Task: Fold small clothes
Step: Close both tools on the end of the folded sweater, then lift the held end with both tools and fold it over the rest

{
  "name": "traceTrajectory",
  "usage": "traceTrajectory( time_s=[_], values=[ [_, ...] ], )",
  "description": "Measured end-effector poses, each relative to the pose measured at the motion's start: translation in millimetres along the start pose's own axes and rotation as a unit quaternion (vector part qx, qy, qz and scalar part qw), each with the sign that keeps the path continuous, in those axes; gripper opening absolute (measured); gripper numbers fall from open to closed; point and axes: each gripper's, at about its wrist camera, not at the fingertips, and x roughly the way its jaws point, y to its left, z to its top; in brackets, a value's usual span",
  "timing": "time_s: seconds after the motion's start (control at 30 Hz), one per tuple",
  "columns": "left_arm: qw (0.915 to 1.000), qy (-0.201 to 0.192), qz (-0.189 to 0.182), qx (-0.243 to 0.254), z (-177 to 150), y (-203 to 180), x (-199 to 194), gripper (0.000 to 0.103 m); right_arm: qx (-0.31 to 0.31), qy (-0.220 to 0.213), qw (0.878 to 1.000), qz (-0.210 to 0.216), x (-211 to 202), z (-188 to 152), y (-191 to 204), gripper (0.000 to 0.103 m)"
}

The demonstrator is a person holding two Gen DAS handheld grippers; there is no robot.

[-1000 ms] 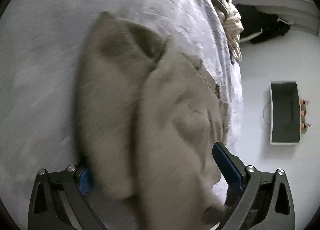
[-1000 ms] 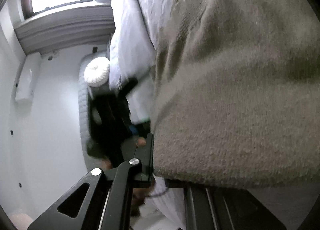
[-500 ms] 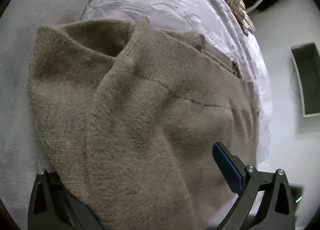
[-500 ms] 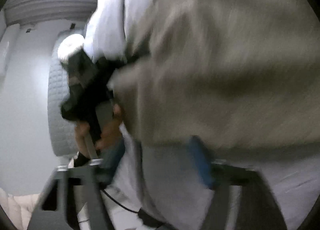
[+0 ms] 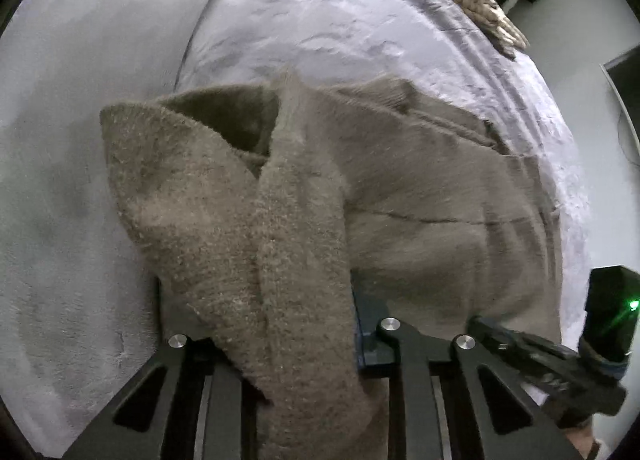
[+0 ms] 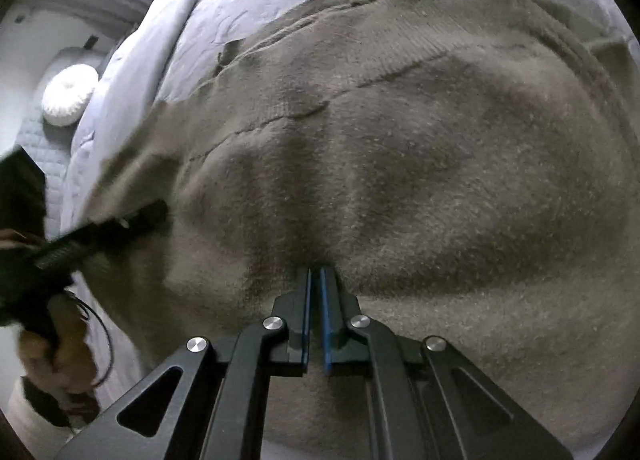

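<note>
you had both grippers down on a taupe knit sweater (image 5: 420,196) that lay rumpled across the lavender bedspread (image 5: 320,20), its far side running toward the bed's edge nearest the floor.

left gripper (image 5: 260,300): its jaws had just been closing, and a thick bunched fold of the sweater, possibly a sleeve, sat between them. the pads appeared to press the knit from both sides, so the claw was grasping the sweater. the fold stood up as a ridge ahead of the fingers and hung slack toward the camera.

right gripper (image 6: 316,280): its jaws had snapped together, with only a thin slit between the blue pads. creases in the knit converged on the fingertips, so a small pinch of fabric seemed to be caught at the tips, but the frame did not settle how much.

risks from this position:
- the right pinch looked shallow. a lift could have slipped off the fuzzy knit and dropped that side.
- the left claw held a bunch rather than a single edge. pulling it could have dragged several layers together and left a lumpy, skewed fold.
- the two grippers worked just beside each other, and the left one showed at the left margin of the right wrist view. a careless sweep could have knocked them together.
- the garment lay near the bed's edge. a hard tug that way could have slid it off.
</note>
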Motion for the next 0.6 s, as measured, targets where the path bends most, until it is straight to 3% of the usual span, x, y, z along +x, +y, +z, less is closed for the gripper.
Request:
traceTrajectory(
  time_s=[0.17, 0.3, 0.6],
  values=[
    [0.9987, -0.038, -0.031, 0.014, 10, -30, -35, 0.024, 0.027, -0.004, 0.998, 0.053, -3, -5, -14, 0.005],
    [0.9954, -0.059, -0.05, 0.057, 18, -75, -55, 0.024, 0.058, -0.013, 0.994, 0.096, -19, -13, -42, 0.005],
    [0.9832, -0.06, -0.078, 0.154, 18, -195, -49, 0.024, 0.127, -0.066, 0.975, 0.168, -80, -29, -119, 0.007]
  ],
)
